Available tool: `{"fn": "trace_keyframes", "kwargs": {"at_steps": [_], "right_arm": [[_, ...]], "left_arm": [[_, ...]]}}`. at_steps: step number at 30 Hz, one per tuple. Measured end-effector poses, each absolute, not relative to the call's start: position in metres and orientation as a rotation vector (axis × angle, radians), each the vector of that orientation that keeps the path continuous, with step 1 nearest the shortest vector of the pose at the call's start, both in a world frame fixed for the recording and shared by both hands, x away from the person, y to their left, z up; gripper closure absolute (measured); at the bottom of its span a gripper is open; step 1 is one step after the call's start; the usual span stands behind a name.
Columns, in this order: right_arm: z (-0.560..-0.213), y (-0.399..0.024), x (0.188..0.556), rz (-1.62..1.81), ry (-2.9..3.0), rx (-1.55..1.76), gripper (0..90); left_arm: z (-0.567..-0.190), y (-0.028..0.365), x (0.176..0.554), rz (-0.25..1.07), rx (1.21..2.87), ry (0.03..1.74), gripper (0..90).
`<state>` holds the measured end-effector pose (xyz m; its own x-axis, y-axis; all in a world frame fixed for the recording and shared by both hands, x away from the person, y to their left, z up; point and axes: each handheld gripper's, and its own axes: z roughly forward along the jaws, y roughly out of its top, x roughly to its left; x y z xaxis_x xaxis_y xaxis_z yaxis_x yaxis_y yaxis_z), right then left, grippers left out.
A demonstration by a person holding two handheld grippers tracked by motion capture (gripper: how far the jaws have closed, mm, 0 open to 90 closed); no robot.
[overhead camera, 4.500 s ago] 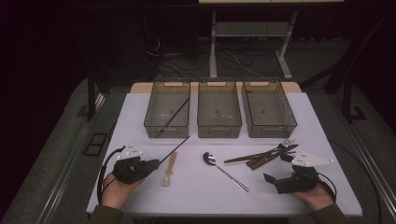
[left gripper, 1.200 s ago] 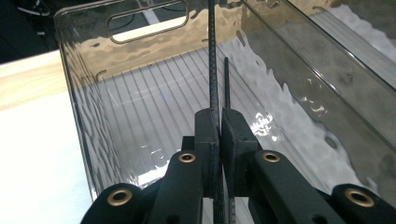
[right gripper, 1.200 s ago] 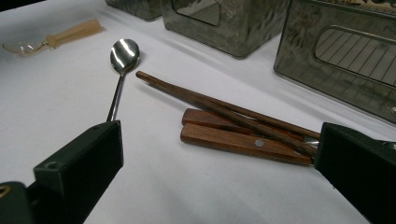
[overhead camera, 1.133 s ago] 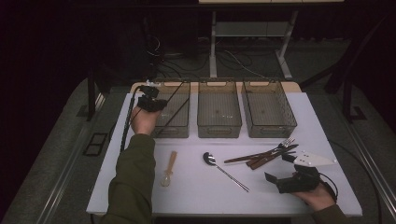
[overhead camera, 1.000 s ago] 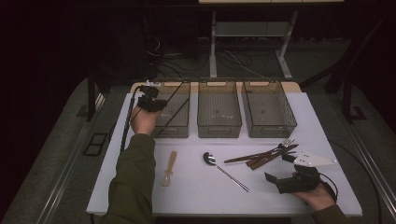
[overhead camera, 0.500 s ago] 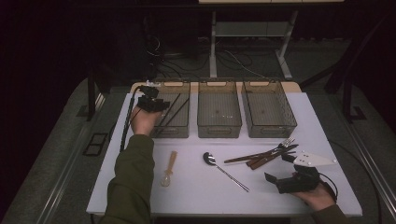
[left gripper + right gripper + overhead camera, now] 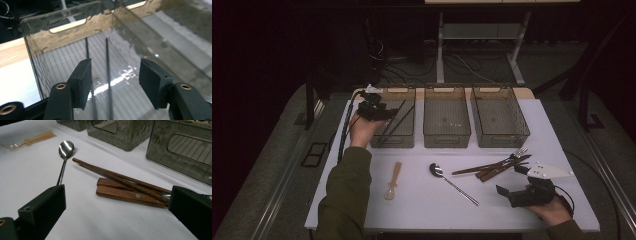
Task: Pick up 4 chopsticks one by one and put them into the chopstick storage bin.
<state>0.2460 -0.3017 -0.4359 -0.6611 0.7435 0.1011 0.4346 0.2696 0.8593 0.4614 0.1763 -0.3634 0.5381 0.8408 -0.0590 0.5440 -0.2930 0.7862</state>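
Two black chopsticks (no lettering readable) lie in the bin below the left hand-held gripper, just spreading, empty.

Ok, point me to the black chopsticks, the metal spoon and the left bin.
black chopsticks [image 7: 108,75], left gripper view, mid-shaft of one stick.
metal spoon [image 7: 436,170], high view, its bowl.
left bin [image 7: 393,143], high view, its near wall.

left gripper: extended forward, jaws just opening | right gripper: resting, jaws apart
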Motion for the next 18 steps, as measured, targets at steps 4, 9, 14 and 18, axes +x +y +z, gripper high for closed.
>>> {"fn": "trace_keyframes", "kwargs": {"at_steps": [4,9,14,18], "right_arm": [[-0.436,-0.301,0.246,1.341,2.224,1.074,0.5],[-0.436,-0.300,0.246,1.336,2.227,1.076,0.5],[-0.436,-0.300,0.246,1.334,2.228,1.075,0.5],[-0.436,-0.299,0.246,1.336,2.227,1.073,0.5]], "left_arm": [[-0.356,0.177,0.449,0.459,1.991,1.076,37.2],[-0.351,0.181,0.427,0.448,1.972,1.013,31.6],[-0.351,0.180,0.403,0.448,1.975,0.955,21.0],[-0.355,0.177,0.385,0.426,1.984,0.915,16.1]]}}
